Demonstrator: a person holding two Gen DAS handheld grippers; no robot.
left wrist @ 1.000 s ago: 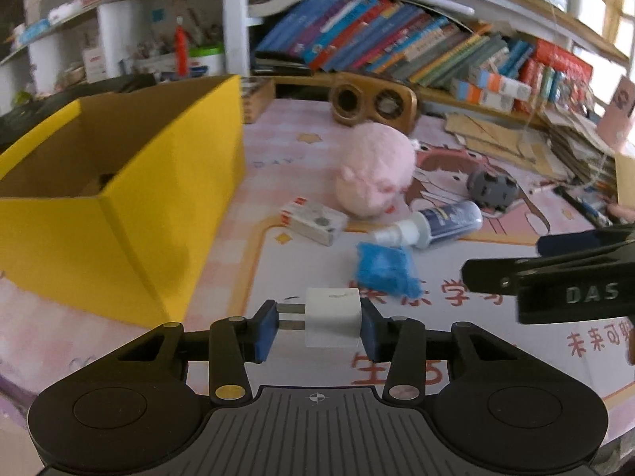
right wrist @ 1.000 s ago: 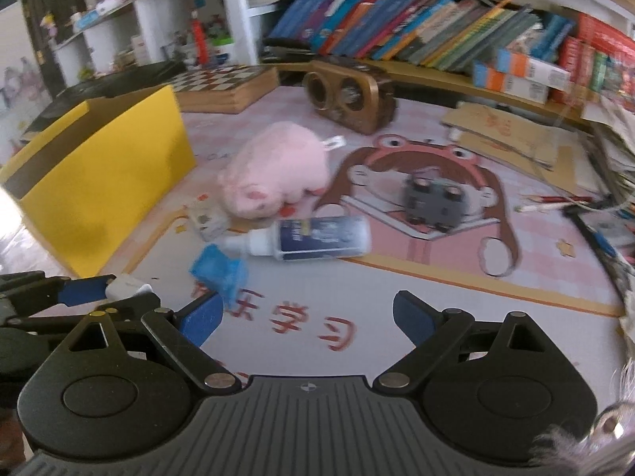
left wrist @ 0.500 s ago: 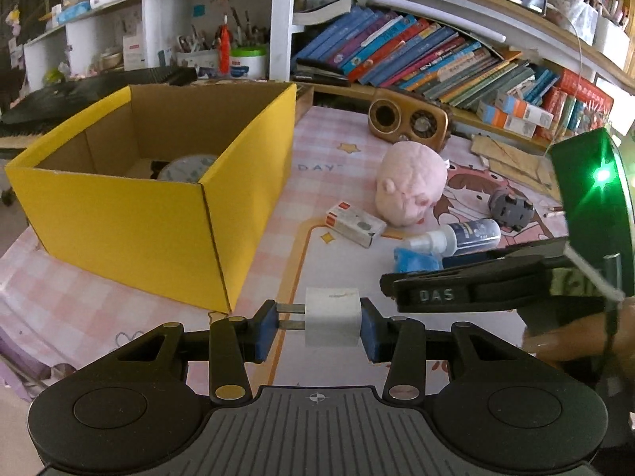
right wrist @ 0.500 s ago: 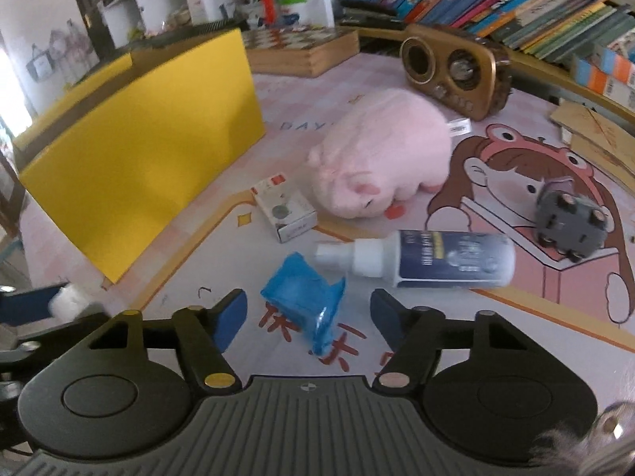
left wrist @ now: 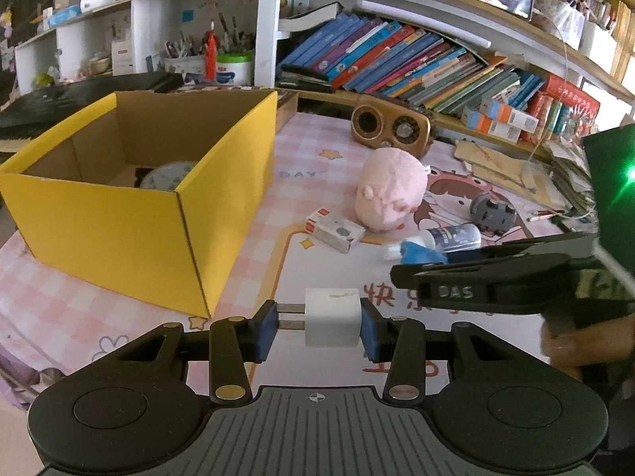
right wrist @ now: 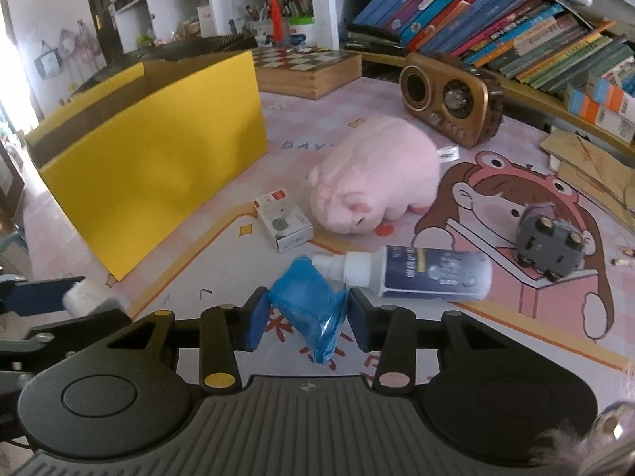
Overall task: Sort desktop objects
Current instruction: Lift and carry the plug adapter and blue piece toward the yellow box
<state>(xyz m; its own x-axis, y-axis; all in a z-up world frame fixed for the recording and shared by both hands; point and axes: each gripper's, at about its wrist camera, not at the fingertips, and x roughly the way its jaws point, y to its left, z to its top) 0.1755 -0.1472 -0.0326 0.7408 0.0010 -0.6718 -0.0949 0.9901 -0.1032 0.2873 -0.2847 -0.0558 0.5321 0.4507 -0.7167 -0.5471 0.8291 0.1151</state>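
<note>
My left gripper (left wrist: 317, 327) is shut on a white charger plug (left wrist: 332, 316), prongs against the left pad, held above the mat just right of the open yellow box (left wrist: 119, 230). A clock (left wrist: 168, 174) lies inside the box. In the right wrist view my right gripper (right wrist: 307, 323) is down at the mat, its jaws closing on a crumpled blue packet (right wrist: 313, 309); both pads touch its sides. The packet lies against the nozzle of a spray bottle (right wrist: 428, 273).
A pink pig plush (right wrist: 377, 174), a small white carton (right wrist: 283, 222) and a grey toy car (right wrist: 549, 244) lie on the mat. A brown radio (right wrist: 448, 99), a chessboard box (right wrist: 309, 67) and shelves of books stand behind.
The right gripper has moved forward and down to the blue packet, and its jaws have narrowed from wide to touching it. The left gripper still holds the plug.
</note>
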